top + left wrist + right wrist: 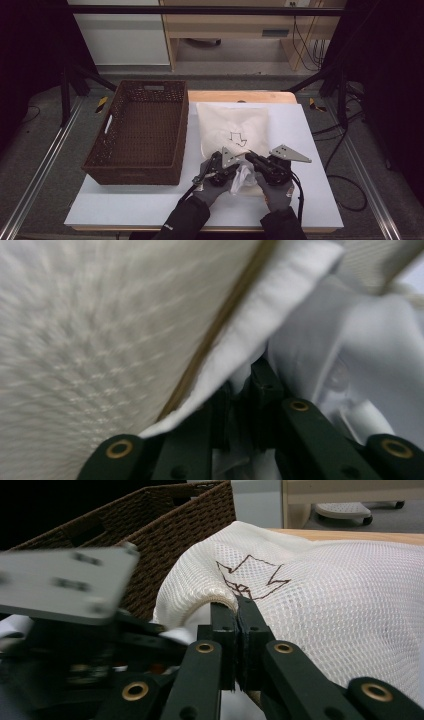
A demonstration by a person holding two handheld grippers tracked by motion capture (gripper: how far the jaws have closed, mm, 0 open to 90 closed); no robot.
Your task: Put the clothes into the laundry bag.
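A white mesh bag with a dark line logo lies on the table, its open end toward me. Crumpled white cloth bulges out of that opening between my hands. My left gripper is at the opening's left side. In the left gripper view its jaws are shut on the white cloth, under the bag's hem. My right gripper holds the opening from the right. In the right gripper view it is shut on the mesh bag's rim, just below the logo.
A brown wicker basket, with nothing in it, stands left of the bag on the white mat; its corner rises close behind the left gripper's grey plate. Metal frame rails run along both table sides.
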